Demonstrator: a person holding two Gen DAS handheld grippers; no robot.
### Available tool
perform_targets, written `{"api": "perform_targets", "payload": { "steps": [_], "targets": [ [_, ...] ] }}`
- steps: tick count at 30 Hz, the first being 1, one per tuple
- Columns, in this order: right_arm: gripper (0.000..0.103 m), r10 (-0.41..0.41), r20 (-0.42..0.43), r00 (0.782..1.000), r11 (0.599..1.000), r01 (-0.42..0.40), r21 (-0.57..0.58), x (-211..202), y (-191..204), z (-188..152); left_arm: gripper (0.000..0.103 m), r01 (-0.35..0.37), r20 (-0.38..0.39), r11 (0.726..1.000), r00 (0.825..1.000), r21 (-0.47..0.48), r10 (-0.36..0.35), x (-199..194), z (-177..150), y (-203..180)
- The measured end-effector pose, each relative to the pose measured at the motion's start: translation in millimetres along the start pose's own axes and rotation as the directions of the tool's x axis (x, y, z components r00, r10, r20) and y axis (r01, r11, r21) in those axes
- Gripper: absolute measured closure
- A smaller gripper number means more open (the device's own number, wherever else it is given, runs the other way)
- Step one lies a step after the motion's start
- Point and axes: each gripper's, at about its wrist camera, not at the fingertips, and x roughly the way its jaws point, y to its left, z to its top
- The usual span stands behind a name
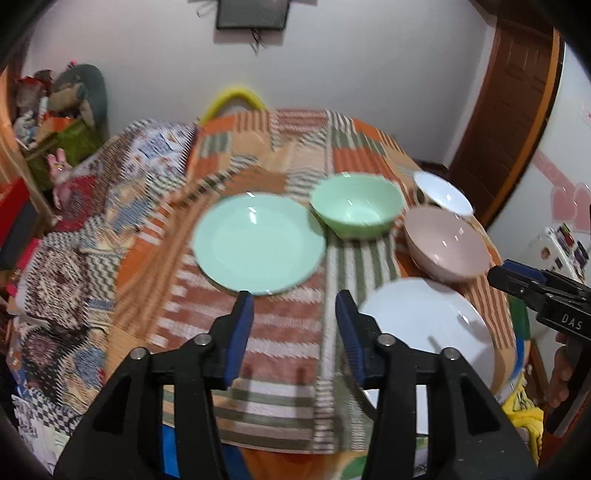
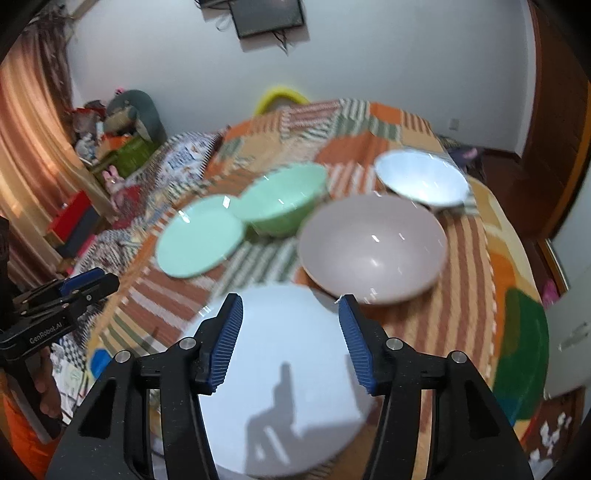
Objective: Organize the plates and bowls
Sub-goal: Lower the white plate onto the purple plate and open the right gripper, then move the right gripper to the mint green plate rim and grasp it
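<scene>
A: How do the jaws stand?

B: The left gripper [image 1: 294, 301] is spread with nothing between its blue pads, above the striped cloth [image 1: 280, 325]. The right gripper [image 2: 290, 304] is spread too, empty, over the white plate [image 2: 280, 369].

A: And the dishes?

B: The mint plate [image 1: 258, 243] lies just beside the green bowl [image 1: 356, 210]. The pink bowl [image 2: 373, 247] sits just beyond the white plate, the white bowl [image 2: 421, 177] behind it.

A: The room?

B: A round table [image 2: 517, 295], a pale wall with a dark screen [image 2: 266, 16], a wooden door [image 1: 506, 110].
</scene>
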Motion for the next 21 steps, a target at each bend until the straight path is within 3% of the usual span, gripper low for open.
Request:
{"api": "perform_targets", "payload": {
  "steps": [6, 10, 14, 21],
  "targets": [
    [0.051, 0.038, 0.002, 0.999, 0.999, -0.037, -0.036, 16.5, 18.0, 17.7, 0.046, -0.063, 0.060, 0.998, 0.996, -0.015, 0.063, -10.7, 16.7, 27.6],
    [0.049, 0.056, -0.017, 0.998, 0.996, -0.057, -0.064, 34.3, 31.5, 26.1, 0.037, -0.087, 0.059, 0.996, 0.994, -0.035, 0.089, -4.2, 23.2, 46.3],
    [0.040, 0.067, -0.042, 0.997, 0.996, -0.070, -0.063, 54.1, 37.2, 34.1, 0.037, -0.102, 0.036, 0.993, 0.994, -0.051, 0.104, 10.4, 25.9, 64.4],
    [0.040, 0.059, -0.109, 0.992, 0.993, -0.069, -0.093, 90.1, 47.5, 42.8, 0.037, -0.100, -0.042, 0.991, 0.994, -0.091, 0.097, 50.6, 28.0, 97.4]
  ]
}}
